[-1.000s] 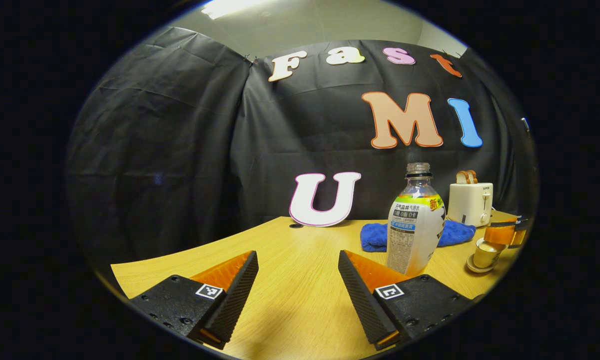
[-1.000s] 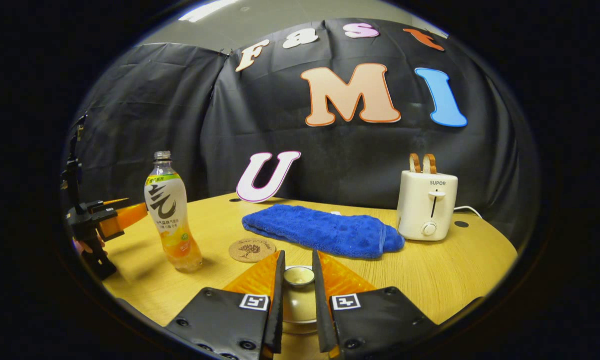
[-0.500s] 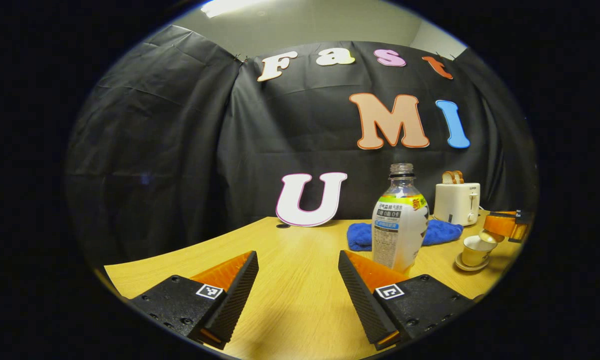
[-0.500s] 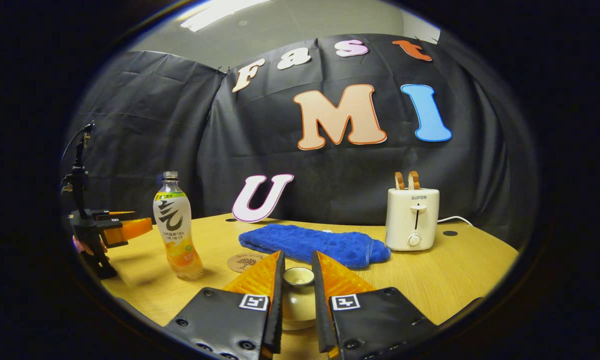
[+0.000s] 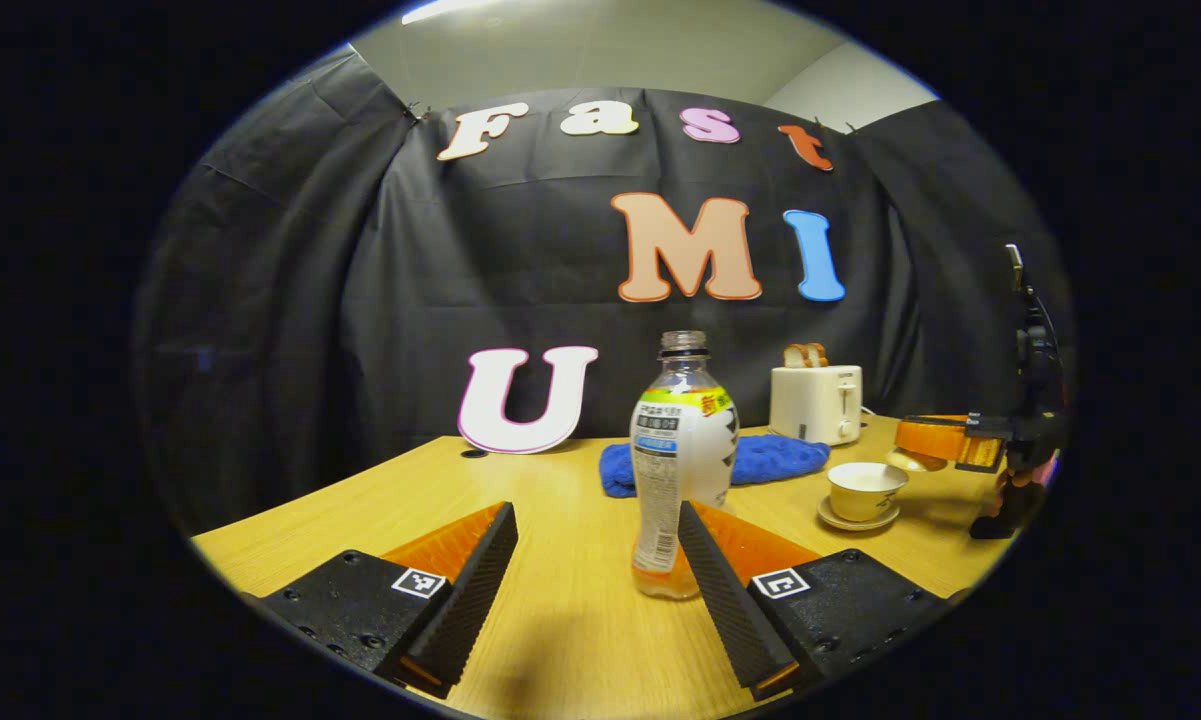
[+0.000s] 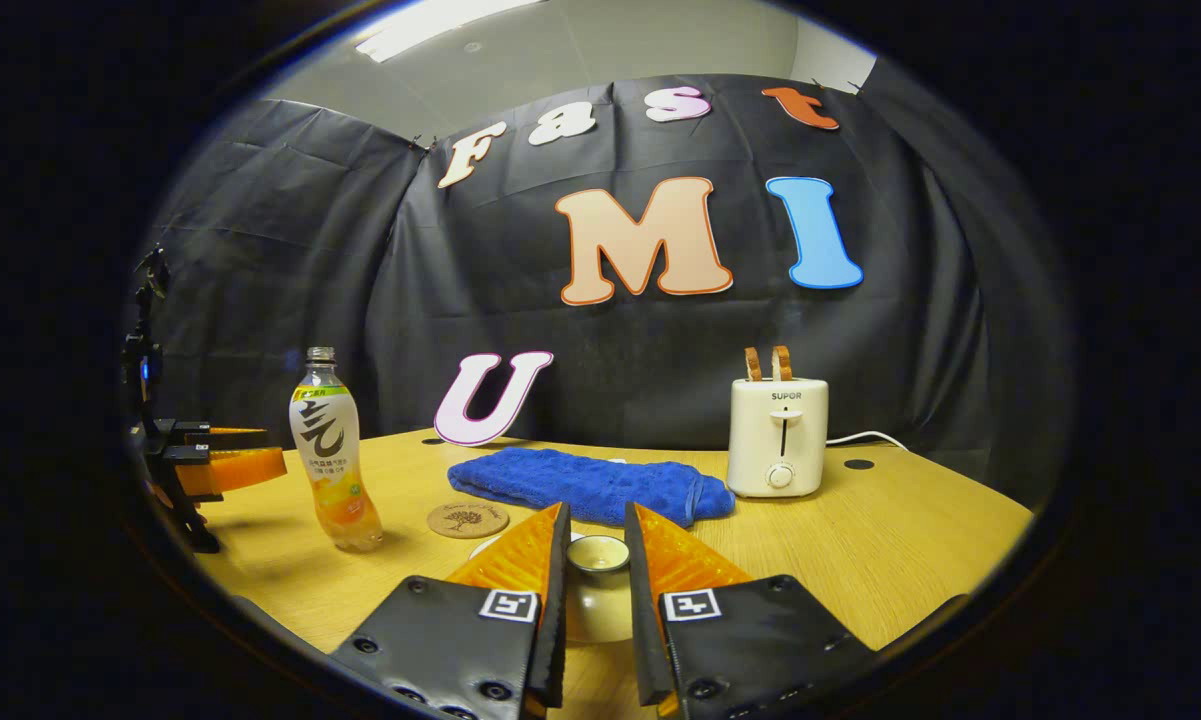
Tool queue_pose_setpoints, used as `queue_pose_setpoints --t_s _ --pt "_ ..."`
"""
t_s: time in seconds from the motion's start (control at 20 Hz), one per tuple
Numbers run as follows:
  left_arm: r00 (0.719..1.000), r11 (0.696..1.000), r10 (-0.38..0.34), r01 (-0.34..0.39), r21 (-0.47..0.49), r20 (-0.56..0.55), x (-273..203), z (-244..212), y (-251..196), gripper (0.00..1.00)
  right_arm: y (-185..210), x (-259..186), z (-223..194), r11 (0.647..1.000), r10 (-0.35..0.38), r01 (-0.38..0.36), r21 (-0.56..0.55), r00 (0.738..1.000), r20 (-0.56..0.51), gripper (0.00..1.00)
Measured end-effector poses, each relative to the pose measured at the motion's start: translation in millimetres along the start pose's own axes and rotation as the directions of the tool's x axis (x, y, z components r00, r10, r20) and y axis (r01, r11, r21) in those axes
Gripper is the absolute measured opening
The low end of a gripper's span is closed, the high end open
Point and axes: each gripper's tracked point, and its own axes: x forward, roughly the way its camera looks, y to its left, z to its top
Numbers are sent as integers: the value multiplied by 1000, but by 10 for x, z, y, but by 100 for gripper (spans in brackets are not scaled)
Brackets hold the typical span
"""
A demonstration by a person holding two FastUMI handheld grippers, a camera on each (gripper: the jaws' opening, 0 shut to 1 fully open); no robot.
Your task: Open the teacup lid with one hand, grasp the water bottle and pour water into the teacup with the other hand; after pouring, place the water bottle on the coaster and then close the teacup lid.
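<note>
1. Left gripper (image 5: 590, 560) is wide open with nothing held; the water bottle (image 5: 678, 455) stands upright on the table (image 5: 560, 640), just ahead and nearer my right-hand finger.
2. Right gripper (image 6: 595, 570) is closed on the lid (image 6: 598, 553), held up beside the open teacup (image 5: 865, 487) on its saucer.
3. I would shift left so the bottle sits centred between the fingers, then push forward.
4. I'd close on the labelled waist, since the bottle has no cap and a hard squeeze may spill.
5. I'd keep the lid clear of the cup mouth while pouring; the coaster (image 6: 467, 520) waits beside the blue cloth (image 6: 590, 483).
</note>
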Motion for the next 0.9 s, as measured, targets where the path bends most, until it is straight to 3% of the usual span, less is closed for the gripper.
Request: queue_pose_setpoints --t_s 0.2,0.4,0.9 --pt "996 995 -95 95 -7 -4 59 -13 -176 95 -55 -26 7 1000 -16 16 -1 1000 0 31" --pt "990 992 -129 129 -15 -50 213 -94 -285 95 -138 -91 13 999 -50 50 -2 999 2 31" --pt "984 995 -104 103 -14 -145 672 -244 -437 95 -233 -200 12 999 -53 53 -2 999 2 31"
